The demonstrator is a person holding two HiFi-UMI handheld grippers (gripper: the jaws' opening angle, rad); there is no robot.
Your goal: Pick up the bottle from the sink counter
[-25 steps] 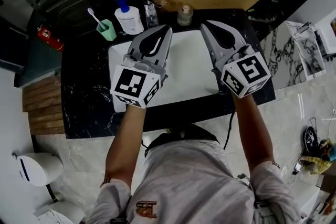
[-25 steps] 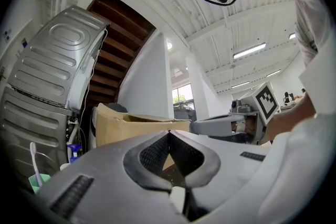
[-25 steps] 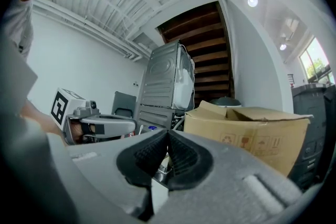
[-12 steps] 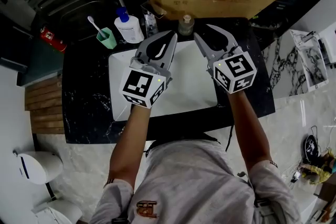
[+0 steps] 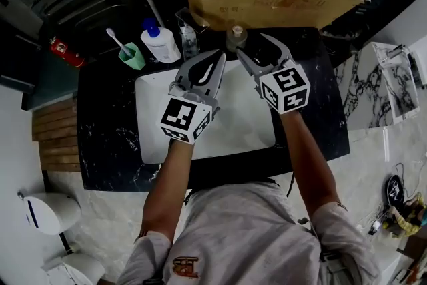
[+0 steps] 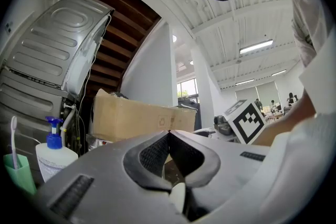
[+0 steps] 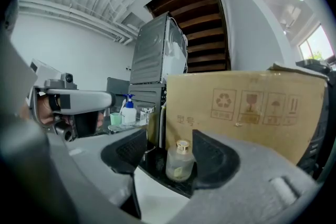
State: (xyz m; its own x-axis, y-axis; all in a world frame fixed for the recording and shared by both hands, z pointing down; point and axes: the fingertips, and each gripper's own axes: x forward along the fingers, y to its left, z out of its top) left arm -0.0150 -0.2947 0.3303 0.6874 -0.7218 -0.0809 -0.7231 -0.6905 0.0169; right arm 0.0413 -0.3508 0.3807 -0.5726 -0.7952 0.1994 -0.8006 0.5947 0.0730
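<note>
bottle (image 7: 180,162) between opening right fingers (image 7: 214,157), untouched

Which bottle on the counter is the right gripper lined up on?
The small gold-capped bottle, framed between the right gripper's opening jaws, untouched; the blue-topped pump bottle stands further left.

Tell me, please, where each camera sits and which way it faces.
Head view: on the head, down onto the white rectangular sink; forearms, left gripper, right gripper show.
Left gripper view: on that gripper, along shut jaws towards the brown cardboard box; shirt shows.
Right gripper view: on that gripper, along opening jaws flanking the frosted gold-capped bottle; left gripper shows.
All three show the box.
</note>
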